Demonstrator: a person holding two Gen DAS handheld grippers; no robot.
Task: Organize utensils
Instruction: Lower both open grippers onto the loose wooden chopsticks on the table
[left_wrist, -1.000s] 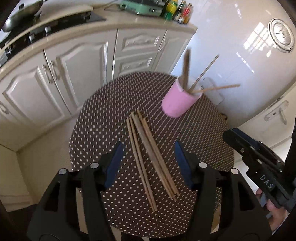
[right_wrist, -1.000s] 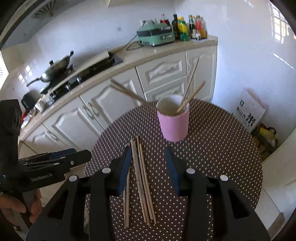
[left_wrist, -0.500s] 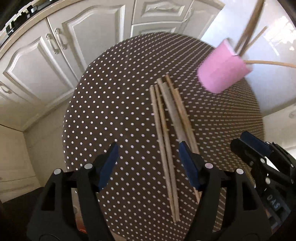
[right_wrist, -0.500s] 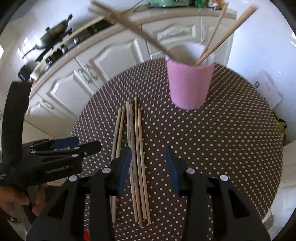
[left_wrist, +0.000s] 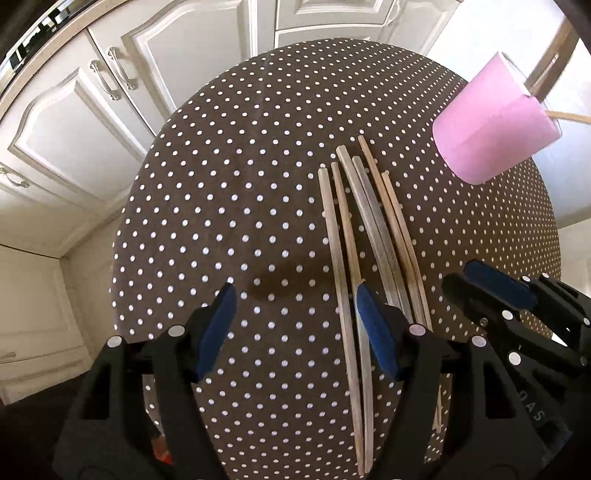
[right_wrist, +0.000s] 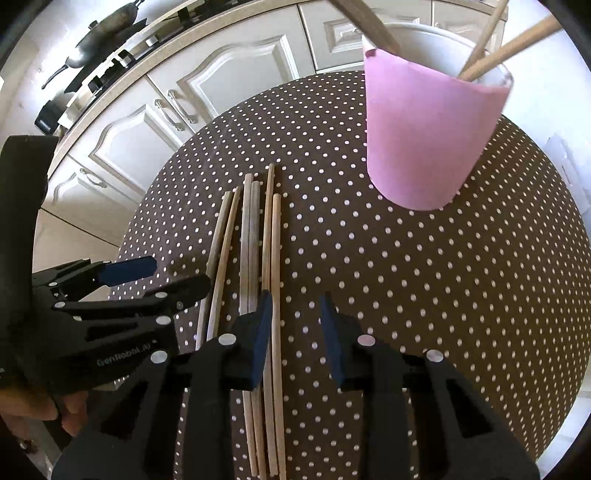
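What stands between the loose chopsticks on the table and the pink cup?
Nothing visible. The chopsticks lie side by side on the dotted table, and only bare cloth separates them from the pink cup. Inside the cup, a few chopsticks already lean, yet its mouth looks mostly free.

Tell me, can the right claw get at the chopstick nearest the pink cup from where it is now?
Probably yes. The right claw hangs just above that outermost chopstick, its jaws apart and just closing, nothing between them and the stick. The pink cup stands clear beyond.
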